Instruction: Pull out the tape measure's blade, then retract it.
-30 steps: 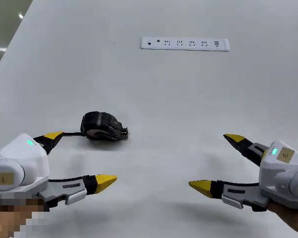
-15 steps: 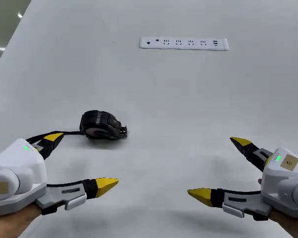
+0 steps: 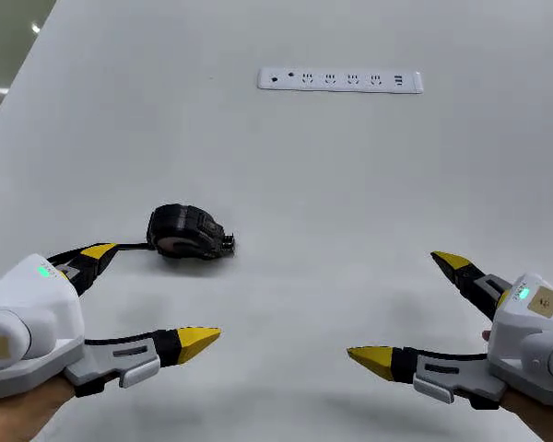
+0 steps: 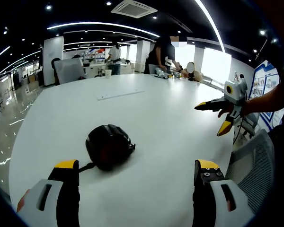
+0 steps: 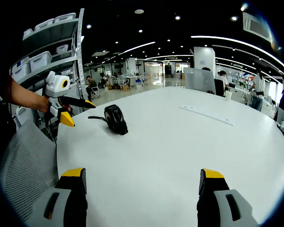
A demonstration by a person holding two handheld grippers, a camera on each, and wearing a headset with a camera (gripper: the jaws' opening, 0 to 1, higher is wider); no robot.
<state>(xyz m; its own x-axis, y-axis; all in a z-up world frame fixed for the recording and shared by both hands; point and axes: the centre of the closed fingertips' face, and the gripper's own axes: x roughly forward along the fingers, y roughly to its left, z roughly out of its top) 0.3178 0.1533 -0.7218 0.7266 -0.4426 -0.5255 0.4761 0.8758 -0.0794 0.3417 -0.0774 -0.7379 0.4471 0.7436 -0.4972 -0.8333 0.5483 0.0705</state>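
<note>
On the white table (image 3: pixel 350 184), the black tape measure (image 3: pixel 186 232) lies just ahead of your left gripper (image 3: pixel 157 293), its jaws spread wide; your right gripper (image 3: pixel 401 305), well apart, gapes wide too.

Lighting is bright and even, from ceiling strips (image 4: pixel 104 23) and spots (image 5: pixel 139 11) overhead. The white table (image 3: pixel 350 184) carries a soft sheen; the window (image 4: pixel 217 64) is blown out. Shadow under the tape measure (image 3: pixel 186 232) is faint and diffuse. Head view sharp. Gripper views bow strongly at the edges; distant background soft.
</note>
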